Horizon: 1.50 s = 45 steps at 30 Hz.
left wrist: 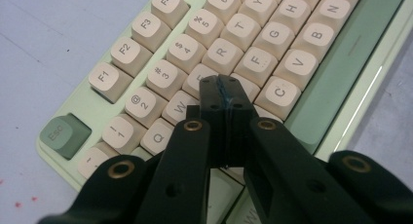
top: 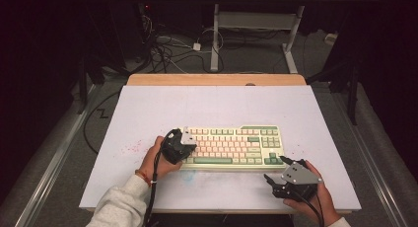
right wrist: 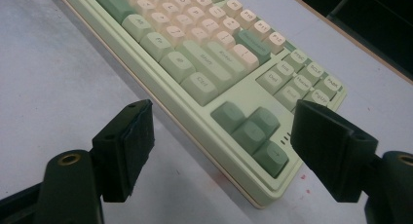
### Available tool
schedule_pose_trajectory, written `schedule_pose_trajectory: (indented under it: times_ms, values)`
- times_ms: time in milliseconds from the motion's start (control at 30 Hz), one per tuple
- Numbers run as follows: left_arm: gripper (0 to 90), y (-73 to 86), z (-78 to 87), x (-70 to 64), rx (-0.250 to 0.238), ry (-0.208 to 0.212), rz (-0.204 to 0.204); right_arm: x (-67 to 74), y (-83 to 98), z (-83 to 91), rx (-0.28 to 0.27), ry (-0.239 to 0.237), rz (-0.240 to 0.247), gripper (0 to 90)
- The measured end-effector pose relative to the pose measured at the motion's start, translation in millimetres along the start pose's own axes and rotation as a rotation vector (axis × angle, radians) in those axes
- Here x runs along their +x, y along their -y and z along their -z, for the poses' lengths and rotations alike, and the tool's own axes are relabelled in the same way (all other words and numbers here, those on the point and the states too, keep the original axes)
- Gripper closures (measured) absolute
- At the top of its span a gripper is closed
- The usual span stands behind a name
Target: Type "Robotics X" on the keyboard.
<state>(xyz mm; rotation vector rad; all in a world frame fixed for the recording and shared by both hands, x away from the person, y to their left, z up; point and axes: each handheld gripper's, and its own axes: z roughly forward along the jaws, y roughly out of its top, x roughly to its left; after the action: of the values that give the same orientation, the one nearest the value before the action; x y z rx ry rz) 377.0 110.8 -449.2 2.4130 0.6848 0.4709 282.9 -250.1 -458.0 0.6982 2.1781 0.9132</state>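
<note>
A cream and pale green keyboard (top: 231,145) lies across the middle of the white table (top: 217,103). My left gripper (top: 191,149) hovers over its left end. In the left gripper view the jaws are pressed together with nothing between them, and the left gripper's tips (left wrist: 225,90) sit low over the letter keys of the keyboard (left wrist: 272,39), near E, D and S; I cannot tell if they touch. My right gripper (top: 275,169) stands open just off the keyboard's near right corner. In the right gripper view the right gripper (right wrist: 229,141) frames the green arrow keys (right wrist: 253,131) between its pads.
Red specks (top: 130,148) mark the table left of the keyboard. A wooden strip (top: 217,80) runs along the table's far edge. Beyond it on the floor are desk legs (top: 215,39) and tangled cables (top: 162,49). Bare table lies behind and in front of the keyboard.
</note>
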Motion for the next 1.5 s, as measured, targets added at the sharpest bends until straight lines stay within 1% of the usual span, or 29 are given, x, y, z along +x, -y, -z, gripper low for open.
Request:
schedule_pose_trajectory:
  times_ms: [167, 433, 667, 733, 800, 900, 967, 1000, 1067, 1167, 1233, 1300, 1333, 1400, 1467, 1500]
  values:
    - [86.0, -2.9, 6.1, -1.2, -0.022, -0.014, -0.011, -0.2, -0.4, 0.2, -0.002, 0.001, 0.001, 24.3]
    - [82.0, -3.5, 11.2, -0.8, -0.052, -0.031, -0.010, -0.8, -0.5, 0.8, -0.003, 0.002, -0.003, 24.4]
    - [75.9, -4.1, 14.1, -2.6, -0.073, -0.043, -0.024, -0.9, -0.4, 0.7, -0.001, 0.003, -0.004, 24.4]
    - [75.8, -4.3, 14.3, -3.2, -0.072, -0.042, -0.031, -1.0, -0.3, 0.5, 0.000, 0.003, -0.004, 24.4]
    - [73.6, -4.5, 14.7, -3.6, -0.078, -0.051, -0.029, -0.9, -0.3, 0.5, 0.000, 0.002, -0.003, 24.3]
    - [65.0, -4.7, 15.8, -3.0, -0.082, -0.075, -0.026, -1.0, -0.5, 0.9, -0.001, 0.003, -0.004, 24.3]
    - [58.7, -4.0, 16.5, -2.7, -0.096, -0.083, -0.015, -1.2, -0.5, 1.1, -0.002, 0.004, -0.005, 24.4]
    - [53.2, -3.8, 17.1, -2.7, -0.101, -0.093, -0.013, -1.4, -0.5, 1.1, -0.002, 0.004, -0.005, 24.3]
    - [47.1, -3.5, 19.2, -2.7, -0.128, -0.101, 0.001, -1.7, -0.4, 1.0, -0.002, 0.005, -0.005, 24.3]
    - [41.7, -3.2, 23.2, -4.2, -0.163, -0.102, -0.004, -1.5, -0.5, 1.1, -0.001, 0.005, -0.004, 24.4]
    - [38.3, -3.3, 25.1, -6.1, -0.176, -0.096, -0.011, -1.6, -0.4, 1.1, 0.000, 0.004, -0.004, 24.3]
    - [34.5, -3.5, 26.6, -8.6, -0.183, -0.105, -0.015, -1.8, -0.4, 1.2, 0.000, 0.005, -0.004, 24.3]
    - [33.3, -3.4, 27.4, -9.7, -0.189, -0.099, -0.018, -1.8, -0.4, 1.3, -0.001, 0.005, -0.005, 24.3]
    - [30.2, -3.2, 28.5, -12.0, -0.201, -0.106, -0.016, -1.9, -0.5, 1.4, -0.001, 0.005, -0.005, 24.3]
    - [26.6, -3.0, 29.1, -14.2, -0.199, -0.104, -0.013, -1.9, -0.6, 1.5, -0.001, 0.005, -0.005, 24.3]
    - [24.4, -2.5, 29.3, -15.2, -0.209, -0.114, -0.019, -2.0, -0.6, 1.6, -0.001, 0.005, -0.005, 24.3]
